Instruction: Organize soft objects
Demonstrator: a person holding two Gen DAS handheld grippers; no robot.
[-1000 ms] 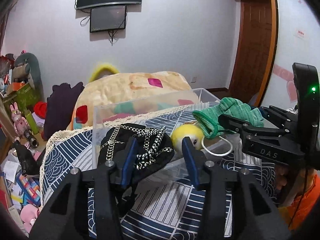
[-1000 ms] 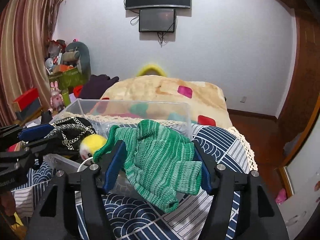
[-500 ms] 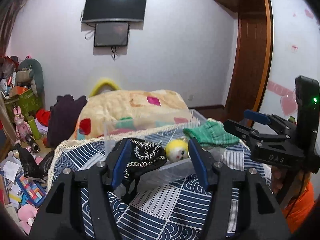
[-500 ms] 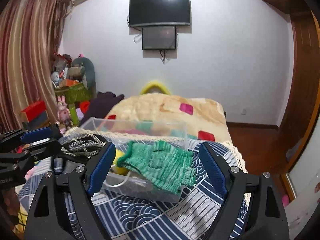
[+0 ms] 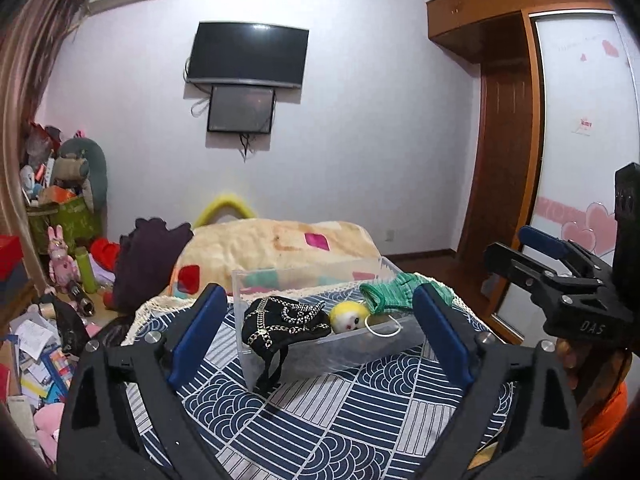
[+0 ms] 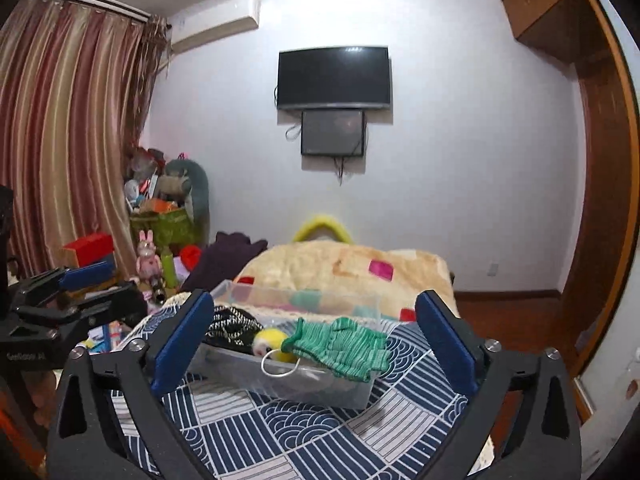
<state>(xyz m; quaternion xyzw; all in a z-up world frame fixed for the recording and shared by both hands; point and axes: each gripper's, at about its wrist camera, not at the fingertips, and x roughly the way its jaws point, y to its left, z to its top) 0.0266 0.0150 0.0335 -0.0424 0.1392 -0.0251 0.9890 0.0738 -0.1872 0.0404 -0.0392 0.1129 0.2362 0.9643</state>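
Clear plastic bin (image 5: pixel 384 340), rectangular, set on a worktop (image 5: pixel 360 412) covered by a navy-and-white patterned cloth with a cream lace edge. Contents, left to right in the left wrist view: one black soft item with metal chain trim (image 5: pixel 286 326), part of it hanging over the bin's near wall; one small yellow plush ball with a face (image 5: pixel 348 316) and a white cord loop; one green striped knit glove (image 6: pixel 340 344), draped across the bin's right end with its fingers spilling over the rim. Left tool (image 5: pixel 320 340): blue-padded jaws spread wide, holding nothing, raised clear of the bin and apart from it. Right tool (image 6: pixel 312 344): jaws likewise spread wide, gripping nothing, well back from the glove. Each tool shows at the edge of the other's view. Background: bed with a cream blanket (image 6: pixel 344 268) bearing coloured patches, wall-mounted television (image 6: pixel 334 78), striped curtains (image 6: pixel 68 140), heaped toys and boxes at left.
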